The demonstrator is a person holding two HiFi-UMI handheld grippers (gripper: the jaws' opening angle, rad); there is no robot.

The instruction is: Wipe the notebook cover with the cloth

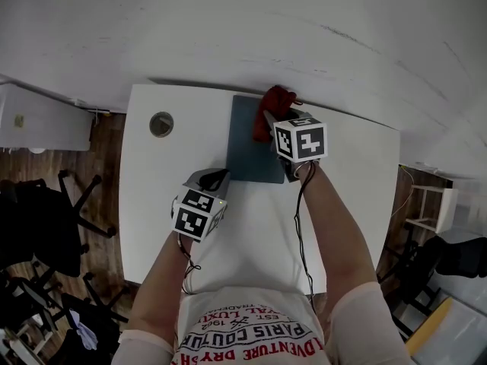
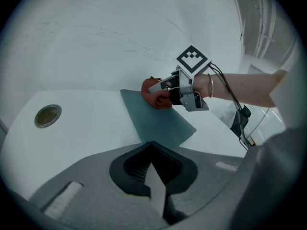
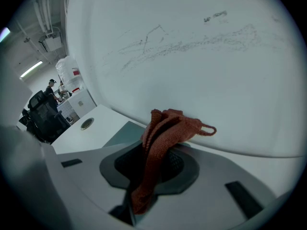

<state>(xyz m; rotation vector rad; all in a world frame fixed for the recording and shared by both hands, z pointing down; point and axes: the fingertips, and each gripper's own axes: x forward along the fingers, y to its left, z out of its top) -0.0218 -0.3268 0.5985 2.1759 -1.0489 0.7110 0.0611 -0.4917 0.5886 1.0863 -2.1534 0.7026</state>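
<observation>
A dark teal notebook (image 1: 251, 147) lies flat at the back of the white table (image 1: 167, 204), close to the wall. My right gripper (image 1: 272, 126) is shut on a rust-red knitted cloth (image 1: 272, 105), which bunches over the notebook's far right part. In the right gripper view the cloth (image 3: 165, 131) hangs out from between the jaws (image 3: 153, 155), with the notebook (image 3: 122, 133) below. My left gripper (image 1: 216, 179) is shut on nothing, its tips at the notebook's near left corner (image 2: 158, 128); contact cannot be told. From that gripper (image 2: 152, 145) I see the cloth (image 2: 156, 98).
A round metal cable port (image 1: 161, 124) is set in the table left of the notebook. The white wall (image 1: 304, 36) rises right behind the table. Office chairs (image 1: 53, 219) and a white cabinet (image 1: 46, 120) stand to the left, and a shelf (image 1: 430, 204) to the right.
</observation>
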